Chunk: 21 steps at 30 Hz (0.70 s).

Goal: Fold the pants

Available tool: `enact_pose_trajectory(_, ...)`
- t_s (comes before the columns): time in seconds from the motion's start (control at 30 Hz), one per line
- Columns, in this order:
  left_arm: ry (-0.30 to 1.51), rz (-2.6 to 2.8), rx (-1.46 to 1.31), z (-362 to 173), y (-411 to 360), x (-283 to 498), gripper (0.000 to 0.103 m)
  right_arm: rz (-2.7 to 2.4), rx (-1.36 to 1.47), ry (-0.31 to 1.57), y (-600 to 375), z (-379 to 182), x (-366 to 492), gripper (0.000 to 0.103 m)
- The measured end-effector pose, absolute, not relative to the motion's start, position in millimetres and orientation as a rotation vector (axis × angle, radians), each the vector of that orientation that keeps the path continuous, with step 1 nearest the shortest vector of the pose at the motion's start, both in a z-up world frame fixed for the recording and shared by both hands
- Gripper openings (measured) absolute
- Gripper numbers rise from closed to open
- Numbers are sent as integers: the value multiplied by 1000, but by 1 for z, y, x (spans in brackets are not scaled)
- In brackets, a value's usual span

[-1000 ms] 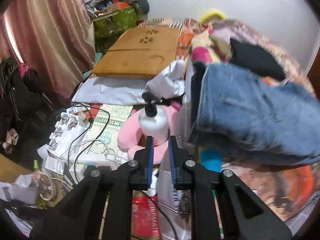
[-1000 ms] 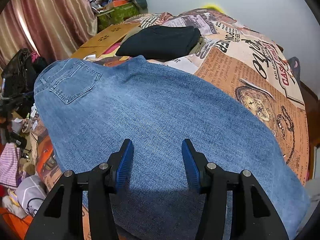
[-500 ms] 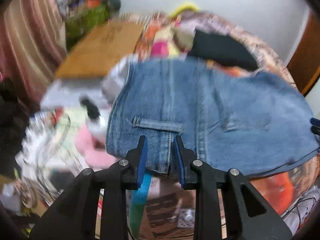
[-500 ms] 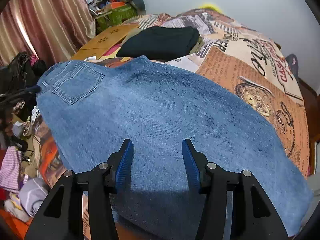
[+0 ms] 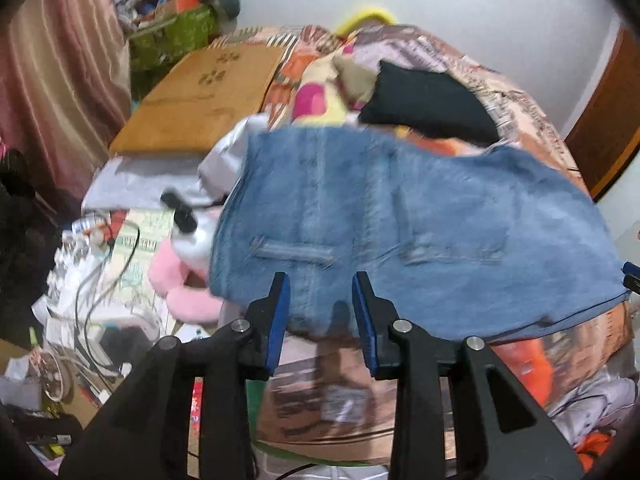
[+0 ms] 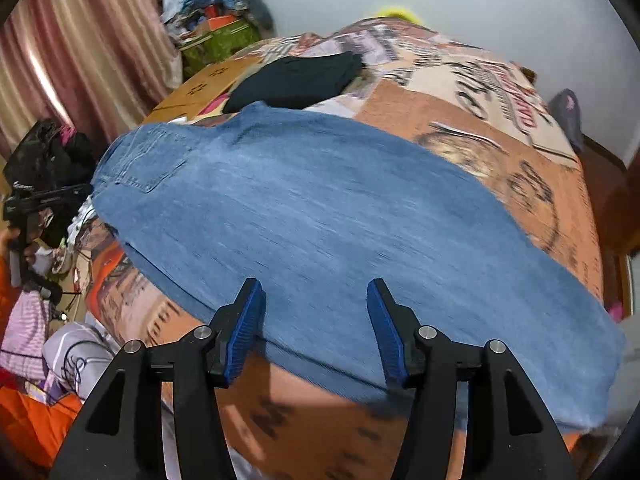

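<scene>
Jeans (image 6: 340, 220): spread flat across the bed (image 6: 500, 128), waistband end left, legs running right; laid out this way for folding.
Left tool (image 5: 318, 308): over the near waistband edge, jaws opening, nothing pinched; denim just beyond the pads, likely lining up a corner grasp.
Right tool (image 6: 316, 320): jaws parted and empty above the near leg edge, placed to take the other end.
Black garment (image 6: 296, 80): far on the bed, clear of the fold.
Clutter: left of the bed, out of the way.

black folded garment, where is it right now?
On the bed, beyond the far edge of the jeans: the black garment lies left of centre in the right wrist view, beside the cardboard sheet on the printed bedspread.
</scene>
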State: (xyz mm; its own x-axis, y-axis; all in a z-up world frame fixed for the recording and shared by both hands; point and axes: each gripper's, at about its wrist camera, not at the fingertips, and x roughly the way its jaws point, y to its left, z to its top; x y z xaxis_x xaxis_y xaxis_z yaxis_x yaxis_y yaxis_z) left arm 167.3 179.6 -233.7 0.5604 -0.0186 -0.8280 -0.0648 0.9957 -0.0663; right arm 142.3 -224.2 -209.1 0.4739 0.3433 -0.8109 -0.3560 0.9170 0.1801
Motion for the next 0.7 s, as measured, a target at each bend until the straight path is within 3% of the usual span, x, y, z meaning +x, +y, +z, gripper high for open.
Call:
enact_pose_trajectory(0.1, 928, -8, -49, -209, 146, 173, 35, 356, 9, 959, -253, -199, 134, 51)
enact_pose_trajectory(0.17, 903, -34, -29, -196, 123, 180, 41, 307, 35, 930, -276, -192, 130, 51)
enact_pose_trajectory(0.23, 877, -65, -20, -183, 93, 190, 53, 255, 61, 902, -299, -184, 123, 51)
enact_pose_trajectory(0.3, 862, -104, -25, -173, 63, 202, 57, 196, 84, 870, -325, -178, 115, 53)
enact_pose_trajectory(0.7, 923, -423, 122, -188, -155, 260, 57, -94, 268, 844, -454, -197, 52, 54)
